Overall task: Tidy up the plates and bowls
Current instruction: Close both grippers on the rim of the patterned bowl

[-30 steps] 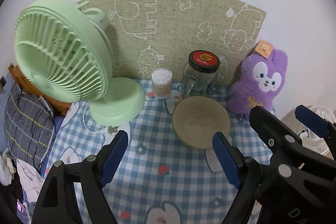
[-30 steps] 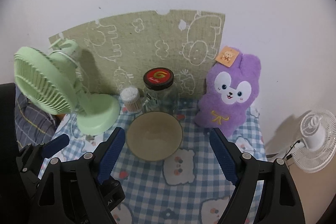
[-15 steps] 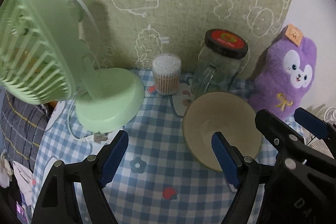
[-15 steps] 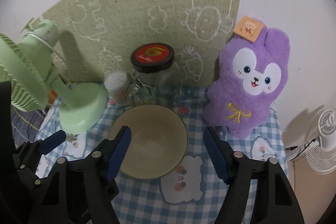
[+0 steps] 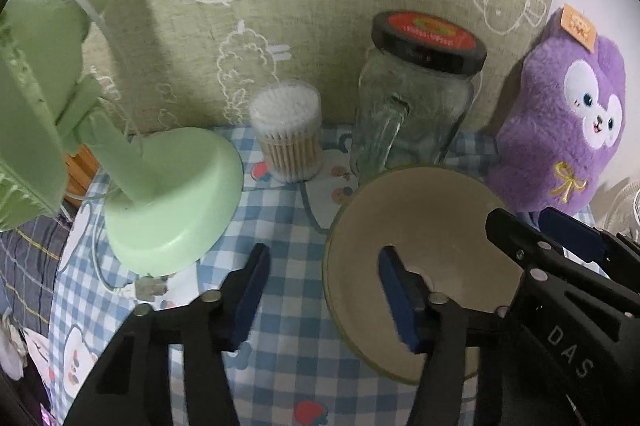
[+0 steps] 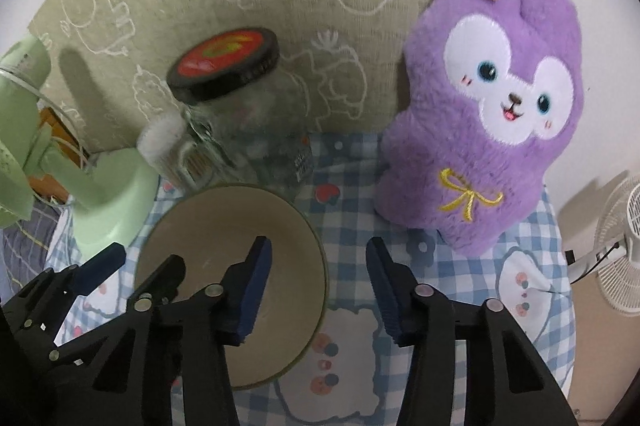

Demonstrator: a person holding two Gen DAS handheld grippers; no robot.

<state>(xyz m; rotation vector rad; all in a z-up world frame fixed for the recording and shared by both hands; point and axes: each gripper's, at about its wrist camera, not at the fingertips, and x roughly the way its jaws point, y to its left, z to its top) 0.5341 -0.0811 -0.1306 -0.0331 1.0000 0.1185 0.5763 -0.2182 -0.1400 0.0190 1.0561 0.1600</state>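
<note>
1. Backdrop mat (image 5: 320, 6), olive with white animal outlines, is standing against the wall behind everything, apparently serving as a screen for the table.
2. Tablecloth (image 5: 280, 354), blue-and-white check with bear and strawberry prints, is covering the table that is bearing every item below.
3. Desk fan (image 5: 160, 210), pale green, is standing at the left on its round base, head turned out past the frame edge; a second white fan (image 6: 624, 242) is standing off the table at the right.
4. Plush toy (image 6: 492, 130), purple, is sitting upright at the back right, leaning against the mat.
5. Bowl (image 5: 420, 226), beige with a darker rim, is resting upright and empty on the cloth, just in front of the jar. It is the only dish in view, so it is probably the piece being collected.
6. Left gripper (image 5: 324, 290) is holding its jaws apart, straddling the bowl's left rim: the right finger is over the inside, the left over the cloth. Whether either pad is touching cannot be told.
7. Right gripper (image 6: 316, 282) is likewise parted across the right rim, suggesting a two-sided lift.
8. Glass jar (image 5: 416, 98), handled, black-and-red lid, is standing behind the bowl.
9. Cotton-swab tub (image 5: 288, 134) is standing between fan base and jar.
</note>
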